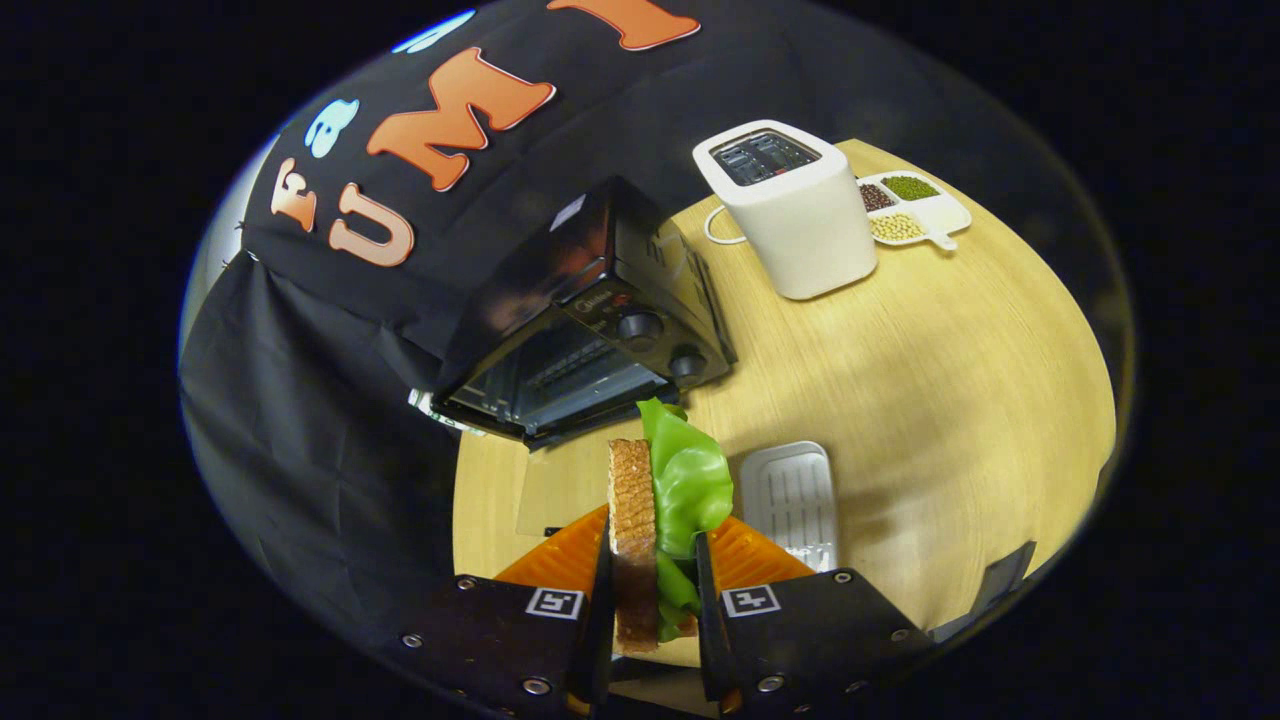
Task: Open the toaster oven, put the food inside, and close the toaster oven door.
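The sandwich (toast slice plus a floppy lettuce leaf) is pinched on edge between both fingers of the gripper, held above the tabletop just short of the toaster oven at its back edge. The door looks dropped open. My worry: the lettuce sticks out loose and could snag the opening or slide free, since the white tray isn't under it.

The hand-held gripper clamps a sandwich just before the open toaster oven.
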A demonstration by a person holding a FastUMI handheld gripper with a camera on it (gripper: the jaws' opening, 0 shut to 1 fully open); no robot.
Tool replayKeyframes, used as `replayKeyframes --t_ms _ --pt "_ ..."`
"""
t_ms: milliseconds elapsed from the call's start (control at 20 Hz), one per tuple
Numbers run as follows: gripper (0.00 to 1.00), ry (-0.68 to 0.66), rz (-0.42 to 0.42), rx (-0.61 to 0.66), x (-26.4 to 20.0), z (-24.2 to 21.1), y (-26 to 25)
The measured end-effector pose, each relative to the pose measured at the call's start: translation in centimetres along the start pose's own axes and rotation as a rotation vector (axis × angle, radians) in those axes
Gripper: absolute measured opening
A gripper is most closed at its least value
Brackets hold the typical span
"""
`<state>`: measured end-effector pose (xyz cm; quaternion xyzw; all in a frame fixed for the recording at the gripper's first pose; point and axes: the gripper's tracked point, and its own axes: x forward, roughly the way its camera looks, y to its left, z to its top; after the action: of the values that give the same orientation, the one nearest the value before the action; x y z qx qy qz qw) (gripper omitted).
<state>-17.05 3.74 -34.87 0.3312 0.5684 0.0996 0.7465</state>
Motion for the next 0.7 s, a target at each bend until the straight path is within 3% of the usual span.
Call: replayKeyframes --t_ms 700 --pt "0.36 -0.181 0.181 0.194 9.3 3.4 10.2"
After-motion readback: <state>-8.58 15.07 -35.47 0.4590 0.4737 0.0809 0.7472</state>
